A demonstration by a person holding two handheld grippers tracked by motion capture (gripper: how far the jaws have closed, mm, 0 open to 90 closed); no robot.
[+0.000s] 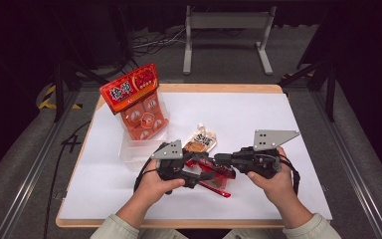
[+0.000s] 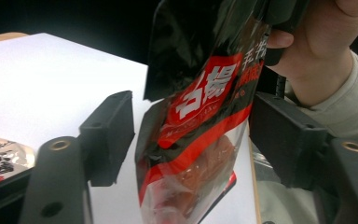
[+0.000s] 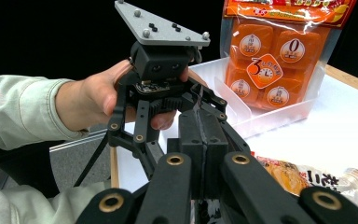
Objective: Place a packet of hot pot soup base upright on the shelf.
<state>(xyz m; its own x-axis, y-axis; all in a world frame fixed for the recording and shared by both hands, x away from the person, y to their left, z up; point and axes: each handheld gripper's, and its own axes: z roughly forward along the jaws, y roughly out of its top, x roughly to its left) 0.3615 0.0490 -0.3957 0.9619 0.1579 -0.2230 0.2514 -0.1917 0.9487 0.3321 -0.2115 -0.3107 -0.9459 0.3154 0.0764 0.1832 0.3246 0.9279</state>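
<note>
- Your right claw is clamped flat on the edge of the glossy red-and-black snack pouch with the clear window, and holds it up just above the white bench, between your two hands.
- In the right gripper view, the pads of that claw meet with a thin sliver of film pinched between them, so that grip looks secure.
- Your left claw straddles the hanging pouch, half open. The right-hand pad sits at the pouch's edge and the other stands apart from it, so it has no grip yet.
- Done so far, judging by the layout: the orange multi-pack of cube-shaped portions stands upright in the clear plastic tray at the far left of the bench.
- In hand: the pouch is off the bench, but not yet in the tray. I judge you are about to take it with both claws, to steady it or pass it over.
- Left to do: the small pale foil sachet with dark lettering lies flat on the bench, just beyond the claws and beside the tray, untouched.
- That puts you roughly a third of the way, if all three packs belong in the tray.
</note>
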